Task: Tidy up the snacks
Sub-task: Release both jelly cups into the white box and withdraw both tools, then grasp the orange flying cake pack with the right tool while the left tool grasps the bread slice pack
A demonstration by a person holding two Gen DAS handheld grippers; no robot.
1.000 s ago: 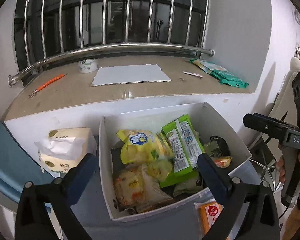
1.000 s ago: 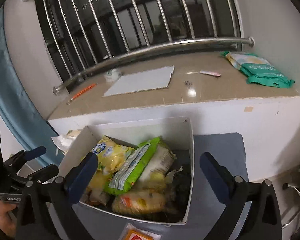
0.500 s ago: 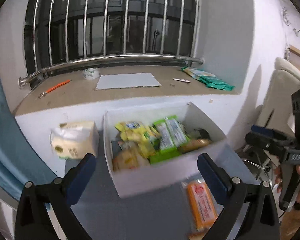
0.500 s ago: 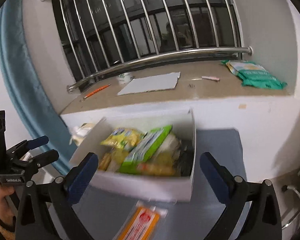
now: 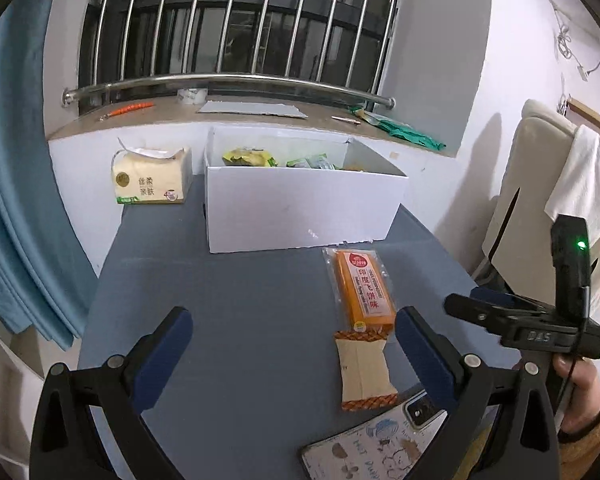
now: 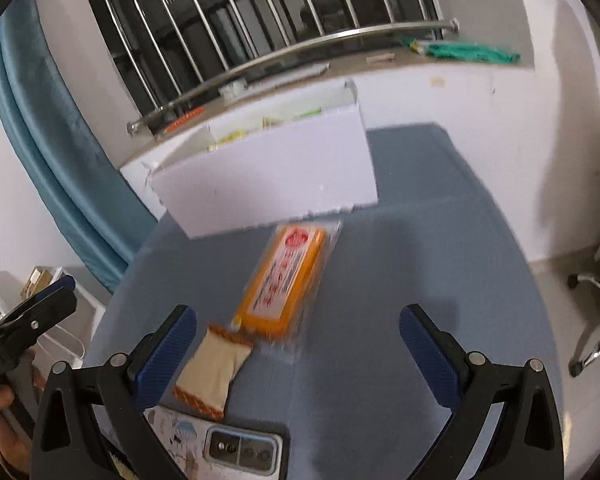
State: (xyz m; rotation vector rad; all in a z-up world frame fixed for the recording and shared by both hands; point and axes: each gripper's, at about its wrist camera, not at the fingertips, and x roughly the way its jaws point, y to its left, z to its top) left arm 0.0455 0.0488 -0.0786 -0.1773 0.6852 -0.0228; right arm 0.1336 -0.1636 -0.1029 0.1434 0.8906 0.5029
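**Two packets left outside the box**

Both claws hung spread and empty over the grey bench [image 5: 240, 320]. The left claw [image 5: 292, 340] faced bare bench, with the orange packet [image 5: 364, 288] just off its right finger. The right claw [image 6: 300, 340] had the same orange packet [image 6: 284, 280] lying between its fingers and a little ahead, blurred in that view. A smaller beige packet [image 5: 366, 372] touched the orange one's near end, and a phone [image 5: 380, 444] lay just beside it at the bench's near edge. The white box [image 5: 300, 212] stood beyond, with other snacks showing over its rim; a tissue pack [image 5: 152, 176] sat to its left.

The step in hand looked like picking up the loose packets for the box. The next move probably called for the right claw to drop onto the orange packet, straddle its narrow width and pinch it, clear of the beige packet and the phone
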